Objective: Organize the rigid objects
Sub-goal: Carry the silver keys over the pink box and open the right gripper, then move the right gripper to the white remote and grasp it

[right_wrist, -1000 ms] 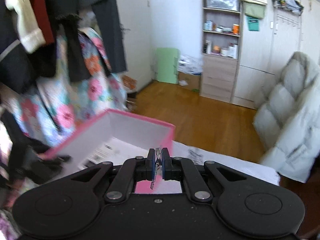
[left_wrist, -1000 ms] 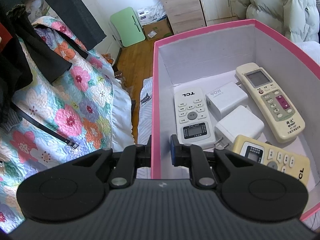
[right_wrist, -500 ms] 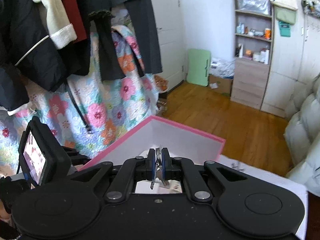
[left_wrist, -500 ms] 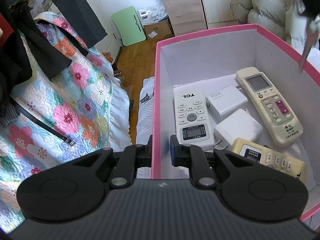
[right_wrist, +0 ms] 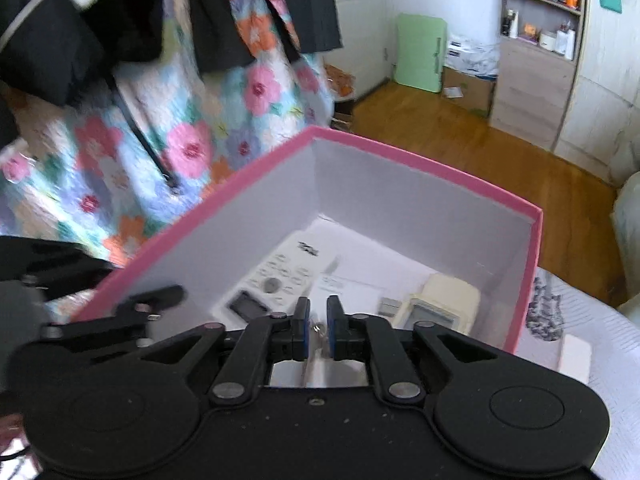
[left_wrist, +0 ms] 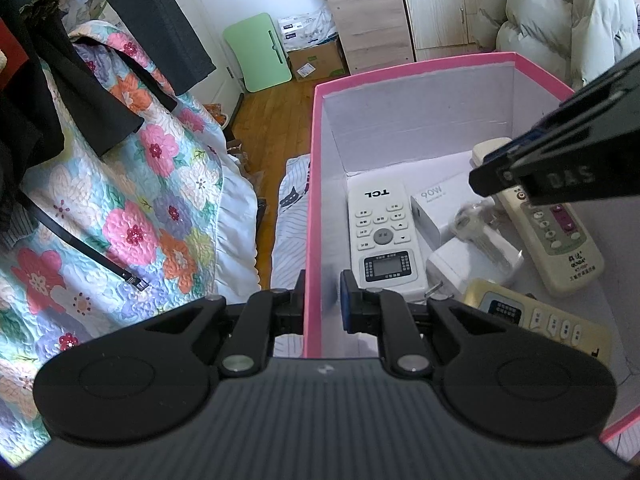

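1. We take the pink box (left_wrist: 316,184) as our landmark; it stands open, white inside.
2. Our left hand-held gripper (left_wrist: 322,306) is clamped narrowly on the box's near left wall, one pad outside it and one inside.
3. Our right hand-held gripper (right_wrist: 316,326) hangs over the box's right side, pointing down into it. Its jaws are opening, and the pads no longer press on anything.
4. A blurred bunch of keys (left_wrist: 478,232) is in the box, below that gripper and over the two white chargers (left_wrist: 472,258) in the middle. We cannot tell whether it has landed.
5. A white TCL remote (left_wrist: 382,236) lies along the box's left wall.
6. A cream remote (left_wrist: 560,248) lies along the right wall.
7. A yellowish remote (left_wrist: 536,320) sits at the near end of the box.
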### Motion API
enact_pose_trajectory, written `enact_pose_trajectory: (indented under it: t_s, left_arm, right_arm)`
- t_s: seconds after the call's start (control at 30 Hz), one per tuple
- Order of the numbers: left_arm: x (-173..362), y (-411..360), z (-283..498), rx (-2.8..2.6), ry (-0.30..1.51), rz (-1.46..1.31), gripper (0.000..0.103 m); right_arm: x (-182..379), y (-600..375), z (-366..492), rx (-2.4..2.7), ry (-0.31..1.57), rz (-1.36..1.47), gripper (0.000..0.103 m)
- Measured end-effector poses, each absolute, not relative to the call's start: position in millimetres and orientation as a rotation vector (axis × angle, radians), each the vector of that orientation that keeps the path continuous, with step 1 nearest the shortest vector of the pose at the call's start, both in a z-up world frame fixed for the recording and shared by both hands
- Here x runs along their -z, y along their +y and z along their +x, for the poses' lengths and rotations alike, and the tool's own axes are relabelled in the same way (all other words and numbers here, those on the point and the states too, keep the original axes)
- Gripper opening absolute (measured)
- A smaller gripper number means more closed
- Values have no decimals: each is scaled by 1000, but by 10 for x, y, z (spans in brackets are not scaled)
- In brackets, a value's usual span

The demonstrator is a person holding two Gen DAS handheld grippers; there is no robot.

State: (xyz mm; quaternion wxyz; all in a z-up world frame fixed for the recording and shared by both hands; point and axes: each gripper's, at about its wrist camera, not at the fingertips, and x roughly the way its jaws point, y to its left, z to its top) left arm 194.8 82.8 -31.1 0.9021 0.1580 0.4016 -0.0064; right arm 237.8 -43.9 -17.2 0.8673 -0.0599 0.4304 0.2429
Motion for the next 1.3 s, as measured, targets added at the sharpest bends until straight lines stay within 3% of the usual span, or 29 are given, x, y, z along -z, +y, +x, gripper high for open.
enact_pose_trajectory:
  t_s: [0.03,0.07,0.27,0.53,0.9,1.2,1.3]
  left_arm:
    - [311,828,1948,12,831,327,13]
    - [312,828,1948,12,831,327,13]
    - [316,835,1956,16,832,327,13]
    - [312,841,1976,8,834,337,13]
    - [342,755,1947,8,841,385,14]
    - [342,754,1935,3,835,385,14]
    - [337,765,1935,4,835,387,14]
  right_arm:
    - [150,-460,2363,-492,886,-130,36]
    - [96,-513,2323,-478,858,-122,40]
    - [-302,-1034,2037,-408,760,-56,48]
    - [-406,-1893,1747,-284,765,-57,56]
    - [396,-2362,2183,-215,929,28,56]
    - [819,-2396,2688,-137,955,143,57]
    - [897,-2330,2792,-135,947,126,66]
